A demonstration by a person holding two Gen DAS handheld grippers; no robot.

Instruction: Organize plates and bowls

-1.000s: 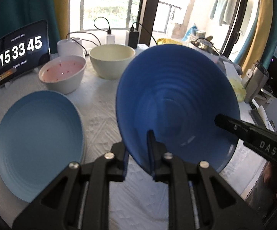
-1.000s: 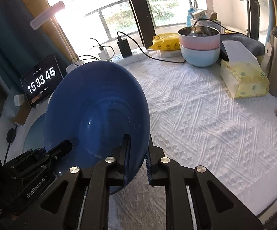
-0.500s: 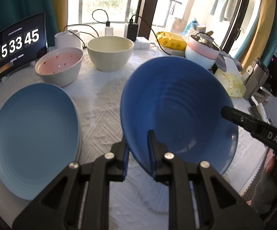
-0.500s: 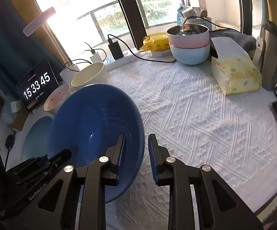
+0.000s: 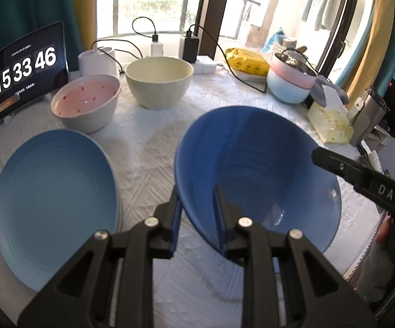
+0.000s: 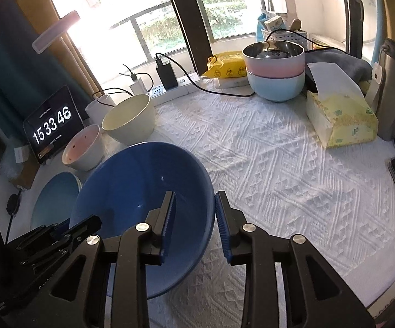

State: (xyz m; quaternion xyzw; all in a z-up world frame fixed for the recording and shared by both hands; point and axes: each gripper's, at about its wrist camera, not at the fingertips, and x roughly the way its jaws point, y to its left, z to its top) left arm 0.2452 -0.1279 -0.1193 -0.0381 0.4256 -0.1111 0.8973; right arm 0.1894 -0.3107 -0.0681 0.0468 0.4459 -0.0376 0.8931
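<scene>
Left wrist view. The left gripper (image 5: 197,207) straddles the near-left rim of the dark blue bowl (image 5: 257,169), one finger outside the wall and one inside. Its jaws have just been opening; a narrow gap shows beside the outer finger, and whether the inner pad still touches the wall cannot be told. The bowl sits on the white quilted tablecloth (image 5: 148,147), to the right of the light blue plate (image 5: 52,202). Beyond the plate stand a pink-lined bowl (image 5: 85,104) and, just beside it, a cream bowl (image 5: 159,82). A clock display (image 5: 25,68) leans at the far left. Stacked pink and pale blue bowls (image 5: 290,84) stand at the far right, near a tissue pack (image 5: 331,123). The right gripper's black finger (image 5: 361,175) reaches over the bowl's right rim.

Right wrist view. The right gripper (image 6: 194,218) has its jaws spread; they have just been opening. The dark blue bowl's (image 6: 143,196) right rim lies between the blue pads, the left finger (image 6: 170,213) inside the bowl and the right one outside, with clear space on both sides. The bowl rests upright on the tablecloth (image 6: 279,169). The left gripper (image 6: 69,232) shows at the bowl's left edge. The light blue plate (image 6: 55,196) lies behind it.
</scene>
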